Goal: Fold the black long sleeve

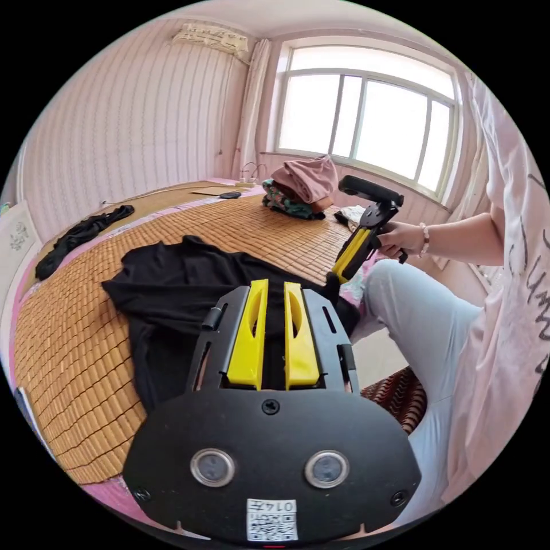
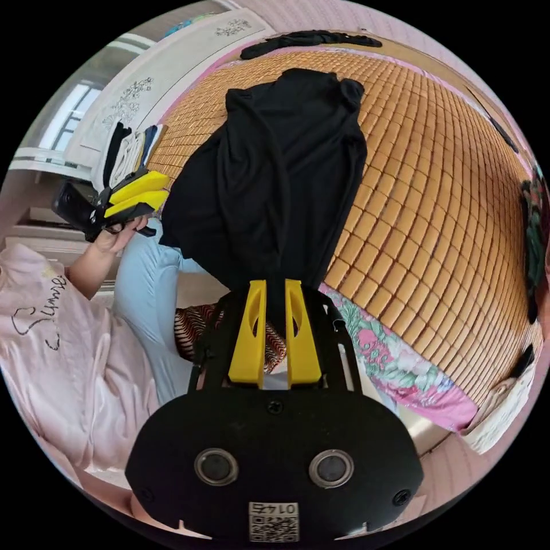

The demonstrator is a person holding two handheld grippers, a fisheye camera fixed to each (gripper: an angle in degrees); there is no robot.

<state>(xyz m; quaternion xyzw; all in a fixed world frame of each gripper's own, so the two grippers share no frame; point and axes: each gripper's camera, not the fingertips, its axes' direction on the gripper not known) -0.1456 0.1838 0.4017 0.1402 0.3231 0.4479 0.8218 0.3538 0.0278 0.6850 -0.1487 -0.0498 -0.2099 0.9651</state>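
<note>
1. Shirt [image 1: 189, 286], the black long sleeve one, is lying rumpled on the bamboo mat [image 1: 86, 355] covering the bed, with its near end hanging off the mat's edge toward the person
2. Right gripper [image 2: 274, 306] has its yellow jaws close together, with a bunched strip of the shirt's edge running into the narrow gap between them, so it looks clamped on the shirt; from there the cloth fans out across the mat in long folds
3. In the left gripper view you can see that same gripper angled down at the mat's edge, with a hand [image 1: 401, 238] around its handle and its tip right at the black cloth
4. Left gripper [image 1: 274, 309] hangs over the shirt's near part with jaws nearly together; between them it's just dark, so I honestly can't tell if it's got any cloth or not
5. In the right gripper view it's off to the side, held up by the person's other hand [image 2: 117, 235], jaws close together there too, apart from the shirt
6. Other stuff: a second dark garment [image 1: 80, 235] strung out along the far edge of the mat, and a pile of clothes [image 1: 303, 189] near the window [image 1: 366, 114]
7. Person sits at the bed's edge in light blue trousers [image 1: 424, 332] and a pink top [image 1: 504, 321], right beside the hanging end of the shirt
</note>
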